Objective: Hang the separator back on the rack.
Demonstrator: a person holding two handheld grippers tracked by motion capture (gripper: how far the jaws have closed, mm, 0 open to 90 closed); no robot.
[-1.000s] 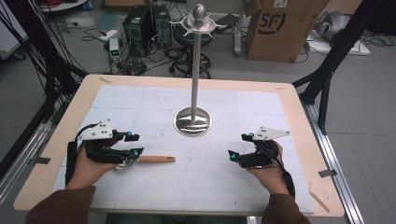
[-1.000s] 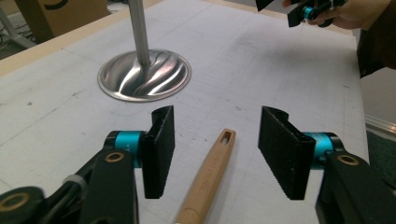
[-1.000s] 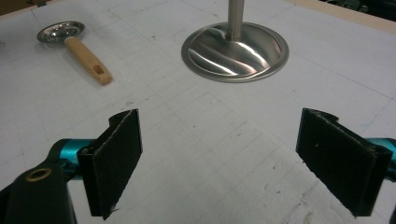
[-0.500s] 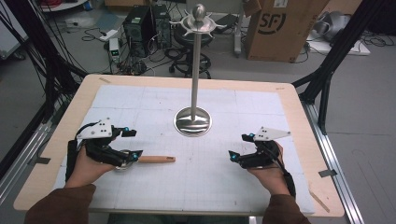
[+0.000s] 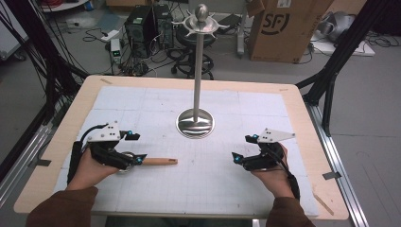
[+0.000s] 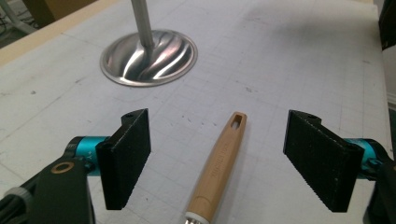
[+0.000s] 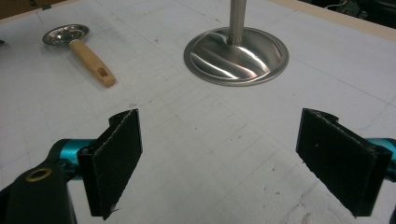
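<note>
Handle (image 6: 221, 163) of the small strainer (image 7: 65, 35) lies lengthwise between the wide-open jaws of the left gripper (image 6: 224, 163), pointing away, while the right gripper (image 7: 233, 163), jaws also wide, sits well apart.

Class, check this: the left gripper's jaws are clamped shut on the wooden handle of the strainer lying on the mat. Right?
Not quite. The left gripper is open: its jaws stand apart on either side of the wooden handle, not touching it, as the left gripper view shows. The strainer does lie on the mat.
</note>
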